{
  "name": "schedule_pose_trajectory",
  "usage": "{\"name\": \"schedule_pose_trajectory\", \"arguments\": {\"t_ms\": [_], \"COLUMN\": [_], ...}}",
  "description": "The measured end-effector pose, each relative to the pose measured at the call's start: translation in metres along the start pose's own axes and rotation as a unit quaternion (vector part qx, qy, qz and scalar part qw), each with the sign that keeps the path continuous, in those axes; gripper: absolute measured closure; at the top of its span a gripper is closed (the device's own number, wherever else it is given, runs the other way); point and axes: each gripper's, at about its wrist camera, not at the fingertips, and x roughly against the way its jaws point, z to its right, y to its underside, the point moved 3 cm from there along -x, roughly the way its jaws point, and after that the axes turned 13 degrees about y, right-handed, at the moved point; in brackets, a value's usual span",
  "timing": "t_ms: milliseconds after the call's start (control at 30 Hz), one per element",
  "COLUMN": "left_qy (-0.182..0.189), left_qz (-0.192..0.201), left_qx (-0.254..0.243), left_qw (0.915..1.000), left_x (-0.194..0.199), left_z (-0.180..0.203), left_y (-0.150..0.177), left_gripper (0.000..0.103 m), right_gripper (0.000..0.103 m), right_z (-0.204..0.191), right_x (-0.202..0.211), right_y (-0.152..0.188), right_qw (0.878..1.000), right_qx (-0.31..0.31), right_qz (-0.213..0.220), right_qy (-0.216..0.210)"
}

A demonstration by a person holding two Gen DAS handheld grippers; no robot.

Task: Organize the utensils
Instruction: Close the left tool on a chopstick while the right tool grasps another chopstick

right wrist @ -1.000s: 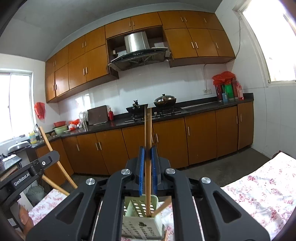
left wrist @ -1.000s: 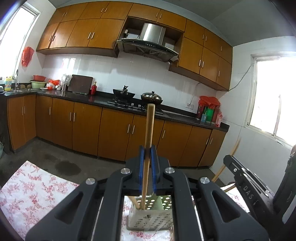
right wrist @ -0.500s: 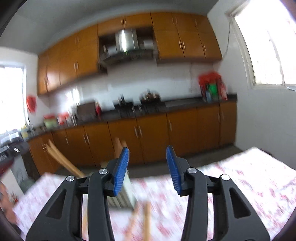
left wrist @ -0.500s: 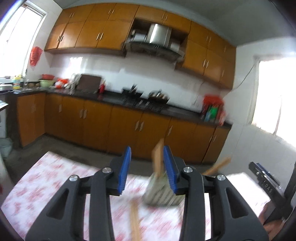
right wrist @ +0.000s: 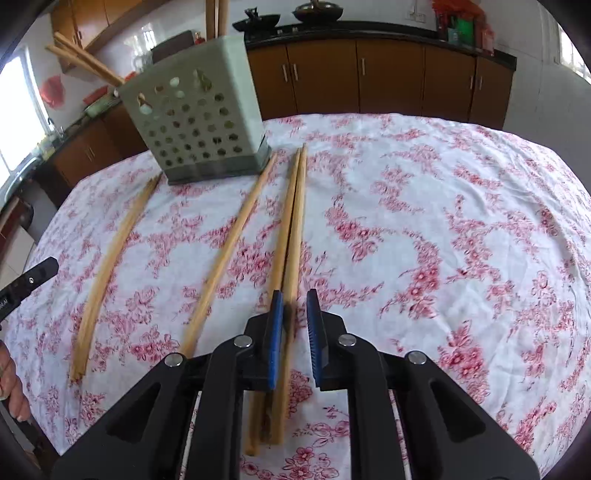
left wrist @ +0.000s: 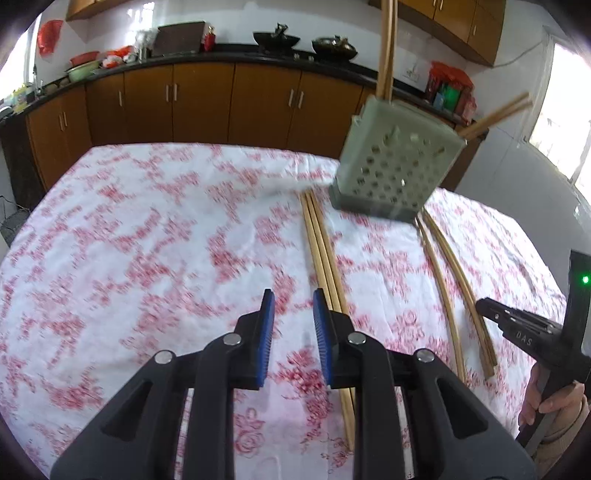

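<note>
Blue-padded fingers of the right gripper [right wrist: 295, 325] hang low over the counter [right wrist: 461, 206], narrow and closing, with the near ends of a pair of wooden chopsticks [right wrist: 293, 229] between them; the pads do not look pressed onto the wood yet. The left gripper [left wrist: 293, 332] sits just as low on its own side, its fingers [left wrist: 266, 325] also drawing together, but nothing lies between them: the left pair of chopsticks [left wrist: 321, 254] runs just outside the right-hand pad.

By my reading, the step in hand is picking up the next sticks. The right side needs only to finish closing on its pair. The left needs to shift sideways toward the sticks before it can grip.

Farther out, a single chopstick [right wrist: 229, 243] and a curved pair [right wrist: 110, 258] lie loose on the flowered cloth, well apart from each other. Beyond them stands the pale green perforated holder [right wrist: 199, 118], upright, with several sticks [right wrist: 216, 18] already leaning out of its top.

Room to work looks generous. The cloth to the right of the right gripper is bare, and the counter's far edge lies behind the holder. The two grippers work near each other, so the lift toward the holder calls for keeping the sticks from crossing. The holder itself may tip if a stick catches its rim.
</note>
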Motion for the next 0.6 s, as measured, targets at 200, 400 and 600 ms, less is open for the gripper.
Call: {"name": "schedule_pose_trajectory", "arguments": {"t_ms": [200, 400, 600], "left_qy": [0.012, 0.015, 0.0], "left_qz": [-0.027, -0.049, -0.056], "left_qx": [-0.008, -0.023, -0.04], "left_qw": [0.9995, 0.9984, 0.9976], "left_x": [-0.015, -0.028, -0.034], "left_z": [0.011, 0.019, 0.024], "left_y": [0.01, 0.017, 0.02], "left_gripper": [0.082, 0.087, 0.089], "right_gripper": [0.095, 0.095, 0.095], "right_z": [0.006, 0.02, 0.018], "right_x": [-0.003, -0.001, 0.001], "right_y": [-0.001, -0.001, 0.002], "right_qw": [0.999, 0.999, 0.998], "right_qx": [0.003, -0.016, -0.005], "right_qz": [0.011, 0.009, 0.016], "right_qy": [0.043, 0.045, 0.053]}}
